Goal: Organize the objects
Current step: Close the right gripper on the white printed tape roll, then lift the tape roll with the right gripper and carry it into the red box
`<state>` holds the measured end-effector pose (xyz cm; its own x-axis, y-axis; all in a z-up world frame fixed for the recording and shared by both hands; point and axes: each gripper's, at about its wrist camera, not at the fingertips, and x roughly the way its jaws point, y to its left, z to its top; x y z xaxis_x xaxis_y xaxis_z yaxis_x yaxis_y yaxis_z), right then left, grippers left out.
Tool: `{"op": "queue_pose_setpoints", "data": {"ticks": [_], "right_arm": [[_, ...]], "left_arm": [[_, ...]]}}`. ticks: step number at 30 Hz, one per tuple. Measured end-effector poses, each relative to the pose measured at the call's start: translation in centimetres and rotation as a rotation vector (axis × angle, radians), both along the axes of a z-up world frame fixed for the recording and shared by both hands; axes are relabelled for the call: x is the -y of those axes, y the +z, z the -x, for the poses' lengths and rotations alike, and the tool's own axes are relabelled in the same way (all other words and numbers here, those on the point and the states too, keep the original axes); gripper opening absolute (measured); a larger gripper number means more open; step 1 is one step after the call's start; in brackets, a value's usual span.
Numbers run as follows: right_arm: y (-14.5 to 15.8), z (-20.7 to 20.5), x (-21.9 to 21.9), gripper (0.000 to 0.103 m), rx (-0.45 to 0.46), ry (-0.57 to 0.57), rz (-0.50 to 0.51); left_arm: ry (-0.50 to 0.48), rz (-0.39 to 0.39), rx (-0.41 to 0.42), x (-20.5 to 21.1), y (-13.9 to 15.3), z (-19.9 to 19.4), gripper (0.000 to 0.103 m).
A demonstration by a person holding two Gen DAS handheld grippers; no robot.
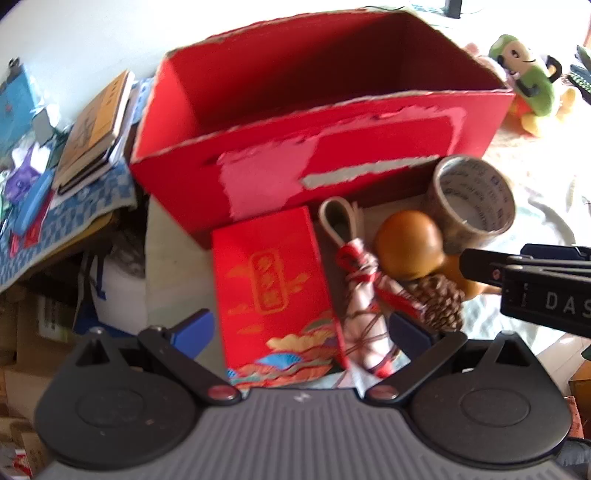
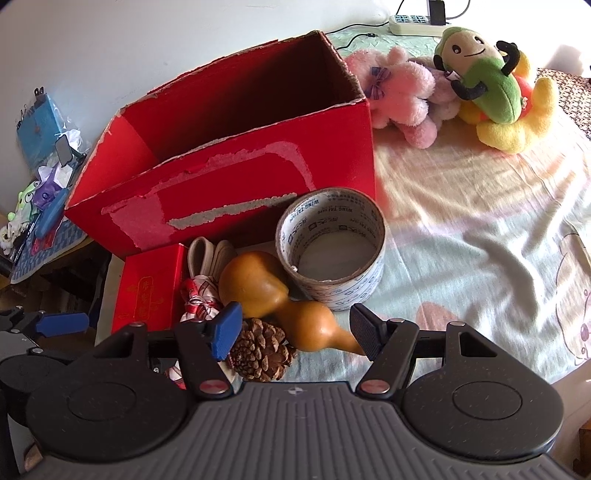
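A big open red cardboard box [image 1: 332, 147] [image 2: 229, 173] stands on the bed. In front of it lie a small red gift box [image 1: 273, 291] [image 2: 147, 291], a folded umbrella tied with cord [image 1: 362, 295] [image 2: 199, 299], a brown gourd [image 1: 410, 247] [image 2: 280, 295], a pine cone [image 1: 439, 299] [image 2: 262, 354] and a tape roll [image 1: 472, 199] [image 2: 332, 247]. My left gripper [image 1: 301, 328] is open, its fingers either side of the gift box and umbrella. My right gripper [image 2: 295, 332] is open, its fingers flanking the gourd's lower bulb and the pine cone.
Plush toys [image 2: 461, 92] [image 1: 524, 81] sit behind the box on the right. A cluttered side table with books [image 1: 92, 125] and small items [image 2: 44, 177] stands left. The patterned bedsheet [image 2: 480, 221] extends right. A power strip [image 2: 413, 20] lies at the back.
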<state>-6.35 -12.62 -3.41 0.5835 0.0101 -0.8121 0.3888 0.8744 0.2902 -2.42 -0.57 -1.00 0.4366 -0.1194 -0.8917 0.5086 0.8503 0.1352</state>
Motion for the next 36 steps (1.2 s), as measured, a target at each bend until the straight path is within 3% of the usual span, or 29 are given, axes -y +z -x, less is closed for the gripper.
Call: {"op": "queue_pose_setpoints", "data": {"ticks": [9,12,16,22,27,31,36], "right_arm": [[0.2,-0.9,4.1,0.065,0.013,-0.068,-0.004],[-0.2,-1.6,5.2,0.062,0.006,-0.065,-0.012],[-0.7,-2.4,6.1,0.059,-0.016,-0.059,0.014],[-1.9,-3.6,7.5,0.050,-0.047,-0.028,-0.029],[-2.9,-4.2,8.3,0.041,-0.070,-0.007,-0.058],[-3.5,-4.5,8.9,0.029,-0.085,0.015,-0.090],[-3.7,-4.5,9.6,0.022,-0.078,0.030,-0.140]], "left_arm": [[-0.048,0.112,-0.011,2.5,1.2,-0.8,0.096],[-0.060,0.146,-0.027,3.4,1.3,-1.2,0.088],[-0.092,0.259,-0.075,4.3,2.0,-1.9,0.069],[-0.130,0.371,-0.130,6.3,1.5,-2.7,0.065],[-0.114,0.397,-0.172,7.3,0.6,-3.6,0.059],[-0.124,0.371,-0.179,8.6,-0.3,-3.9,0.048],[-0.114,0.353,-0.231,8.9,-1.7,-4.3,0.035]]}}
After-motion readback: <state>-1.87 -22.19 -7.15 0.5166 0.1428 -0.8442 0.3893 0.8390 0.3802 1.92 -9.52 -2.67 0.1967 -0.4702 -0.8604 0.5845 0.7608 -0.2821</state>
